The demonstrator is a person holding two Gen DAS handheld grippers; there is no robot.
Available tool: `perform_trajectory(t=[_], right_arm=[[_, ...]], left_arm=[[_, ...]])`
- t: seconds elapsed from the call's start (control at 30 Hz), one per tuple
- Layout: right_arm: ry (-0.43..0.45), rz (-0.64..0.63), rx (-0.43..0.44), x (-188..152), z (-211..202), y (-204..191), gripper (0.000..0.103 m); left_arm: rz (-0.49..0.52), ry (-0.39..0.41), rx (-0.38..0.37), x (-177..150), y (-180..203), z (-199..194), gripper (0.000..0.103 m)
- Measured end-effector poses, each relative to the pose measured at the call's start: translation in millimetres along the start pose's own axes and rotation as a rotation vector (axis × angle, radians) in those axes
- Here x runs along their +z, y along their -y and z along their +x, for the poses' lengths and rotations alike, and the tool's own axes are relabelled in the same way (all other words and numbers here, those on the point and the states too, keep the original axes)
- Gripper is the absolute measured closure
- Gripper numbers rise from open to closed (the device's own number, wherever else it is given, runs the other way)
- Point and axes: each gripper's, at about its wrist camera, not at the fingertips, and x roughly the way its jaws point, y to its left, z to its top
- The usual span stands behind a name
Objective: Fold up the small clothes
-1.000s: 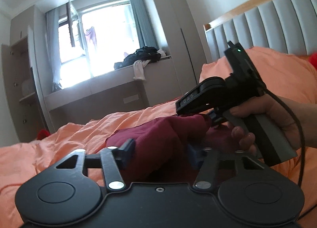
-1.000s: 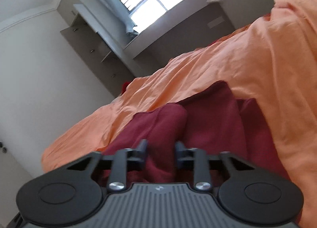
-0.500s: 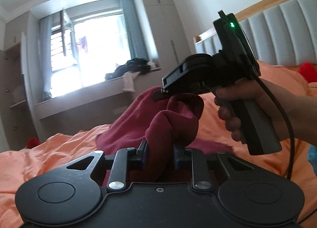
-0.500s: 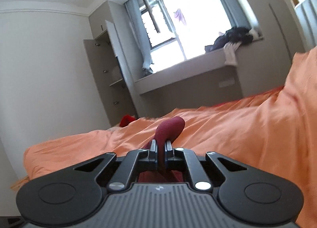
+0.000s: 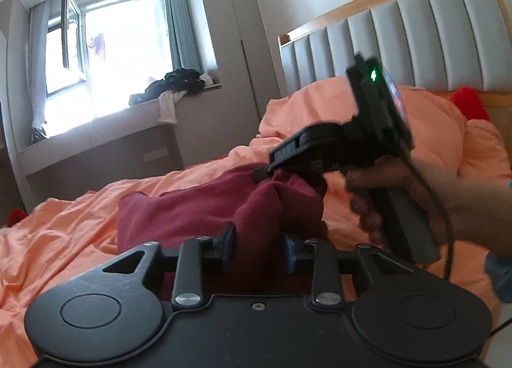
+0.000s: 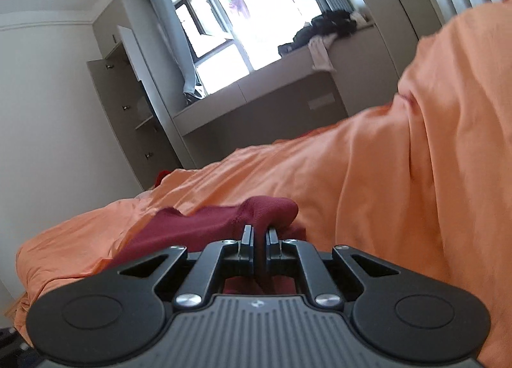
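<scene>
A dark red garment (image 5: 204, 211) lies bunched on the orange bed sheet (image 5: 64, 240). My left gripper (image 5: 258, 244) is open, its fingers apart on either side of a raised fold of the garment. My right gripper (image 6: 258, 236) is shut on a fold of the same garment (image 6: 265, 211) and holds it just above the sheet. The right gripper also shows in the left wrist view (image 5: 265, 172), held by a hand, pinching the cloth's upper edge just beyond my left fingers.
A grey padded headboard (image 5: 400, 47) and an orange pillow (image 5: 432, 124) are at the right. A window ledge (image 5: 105, 131) with a pile of dark clothes (image 5: 179, 83) runs along the far wall. A tall wardrobe (image 5: 224, 47) stands beside it.
The left gripper has opened its fingers around the fold. The right gripper has come down toward the bed with the cloth still pinched, so the garment hangs lower and spreads on the sheet.
</scene>
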Motion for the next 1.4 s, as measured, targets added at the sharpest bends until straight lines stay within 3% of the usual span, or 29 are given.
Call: perform_trajectory(t=[0.23, 0.3, 0.4, 0.5, 0.53, 0.6, 0.73, 0.97, 1.1, 1.2, 1.4], right_arm=[[-0.015, 0.052, -0.010, -13, 9, 13, 0.095], [-0.017, 0.047, -0.019, -15, 8, 11, 0.092], [-0.016, 0.036, -0.040, -17, 5, 10, 0.081], [-0.010, 0.036, -0.062, -19, -2, 11, 0.073], [-0.007, 0.038, -0.069, -19, -4, 12, 0.069], [0.005, 0.045, -0.088, -20, -11, 13, 0.049], [0.058, 0.030, -0.089, -23, -32, 8, 0.029], [0.129, -0.103, 0.049, -39, -80, -20, 0.002], [0.087, -0.224, 0.074, -53, -92, -40, 0.000], [0.080, -0.270, 0.024, -65, -91, -49, 0.000], [0.048, -0.061, -0.033, -83, -83, -34, 0.000]], left_arm=[[-0.143, 0.078, -0.108, -5, -18, -24, 0.033], [-0.188, 0.111, -0.095, -7, -25, -33, 0.022], [-0.283, 0.132, -0.056, -10, -40, -41, 0.016], [-0.383, 0.121, 0.036, -11, -58, -40, 0.006], [-0.409, 0.117, 0.069, -12, -64, -40, 0.005], [-0.463, 0.104, 0.108, -12, -75, -38, 0.005], [-0.570, 0.052, 0.164, -17, -95, -33, 0.003], [-0.779, -0.037, 0.123, -36, -125, -27, 0.003], [-0.836, -0.083, 0.121, -45, -131, -23, 0.003], [-0.837, -0.098, 0.127, -48, -131, -20, 0.001], [-0.767, -0.111, 0.161, -45, -124, -20, 0.001]])
